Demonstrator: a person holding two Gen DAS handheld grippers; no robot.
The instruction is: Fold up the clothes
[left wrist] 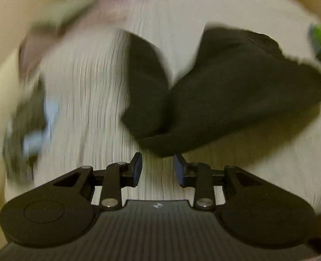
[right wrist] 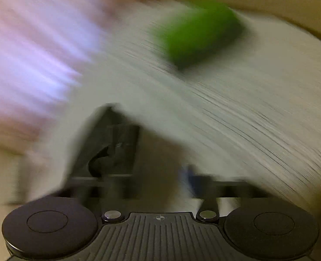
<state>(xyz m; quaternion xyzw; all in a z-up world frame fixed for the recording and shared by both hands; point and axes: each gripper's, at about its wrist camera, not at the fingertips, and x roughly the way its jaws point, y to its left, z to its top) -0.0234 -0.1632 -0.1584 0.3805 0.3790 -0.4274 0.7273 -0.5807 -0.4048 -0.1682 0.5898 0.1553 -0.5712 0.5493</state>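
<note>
The dark garment [left wrist: 225, 91] is a matt, soft cloth with a slightly fuzzy edge, lying on a pale table [left wrist: 91, 91] whose surface shows a fine streaked grain like wood laminate, with a low sheen. The left gripper [left wrist: 158, 169] has a body of matt black plastic with a ribbed top plate, bright polished metal pivot pins, and dull blue pads [left wrist: 137, 169] that look rubbery. The green object [right wrist: 195, 32] is blurred, matt in look, its material not discernible; the right gripper [right wrist: 160, 180] shows the same matt black ribbed plastic and shiny metal pins
</note>
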